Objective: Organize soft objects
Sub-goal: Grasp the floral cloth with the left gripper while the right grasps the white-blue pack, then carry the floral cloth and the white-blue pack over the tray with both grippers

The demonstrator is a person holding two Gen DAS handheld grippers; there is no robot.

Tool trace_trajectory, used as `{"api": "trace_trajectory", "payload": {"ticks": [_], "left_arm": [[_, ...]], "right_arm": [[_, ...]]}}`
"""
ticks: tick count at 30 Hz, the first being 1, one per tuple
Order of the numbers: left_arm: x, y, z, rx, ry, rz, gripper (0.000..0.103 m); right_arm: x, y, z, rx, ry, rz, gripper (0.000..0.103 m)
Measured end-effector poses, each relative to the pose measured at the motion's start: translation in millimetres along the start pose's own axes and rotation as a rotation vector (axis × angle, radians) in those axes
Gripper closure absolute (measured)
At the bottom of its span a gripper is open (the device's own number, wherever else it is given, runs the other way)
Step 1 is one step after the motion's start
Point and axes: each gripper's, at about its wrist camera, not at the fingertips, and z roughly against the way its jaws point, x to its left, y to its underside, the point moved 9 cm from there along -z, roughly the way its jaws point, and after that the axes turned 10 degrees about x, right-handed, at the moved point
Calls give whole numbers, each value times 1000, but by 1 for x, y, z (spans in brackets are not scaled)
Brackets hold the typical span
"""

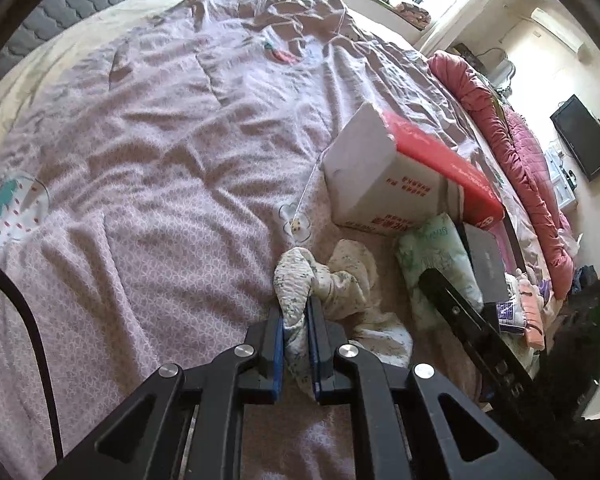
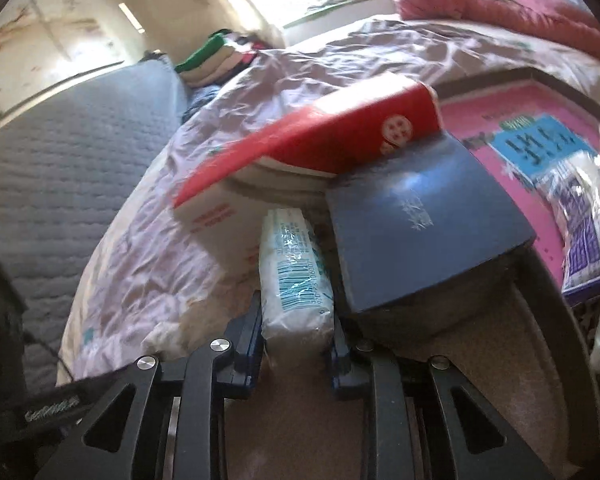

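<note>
The left claw (image 1: 295, 312) is clamped on a crumpled cream cloth (image 1: 340, 280) with a small green floral print; the rest of it trails in loose folds on the bed (image 1: 159, 140), just in front of a white and red box (image 1: 396, 176). The right claw (image 2: 297, 320) is closed on a soft tissue pack (image 2: 293, 272) in clear wrap with pale blue print and a barcode. The pack stands between the white and red box and a dark blue box (image 2: 416, 232), close to both.
</note>
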Motion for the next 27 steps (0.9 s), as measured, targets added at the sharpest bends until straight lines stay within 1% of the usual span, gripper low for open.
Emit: {"api": "trace_trajectory", "payload": {"ticks": [3,7,11,13,16,20,22,25,27], "left_arm": [[-5,-1,13,-34,-4,-12,92],[-19,-2,34,-89,-9,-35,92],[-40,-3,57,-146,29,-52,92],[-50,-4,69,-179,33,-66,93],[-71,-4,85,-217,44,-92,93],[-103,-2,99,-254,41,-142,93],[-118,0,102,-262,43,-163,93],[-143,5,103,-269,63,-191,93],[-160,7,103,-277,67,-212,93]], "right_arm": [[14,-4,18,-8,-19,75,77],[25,-13,45,-33,-71,125,77],[30,-21,76,-64,-85,210,77],[30,-26,92,-72,-88,258,77],[24,-30,114,-98,-107,277,77],[11,-40,142,-146,-86,305,77],[2,-45,155,-167,-93,295,77],[-17,-53,174,-199,-79,281,77],[-30,-59,183,-207,-78,261,76]]}}
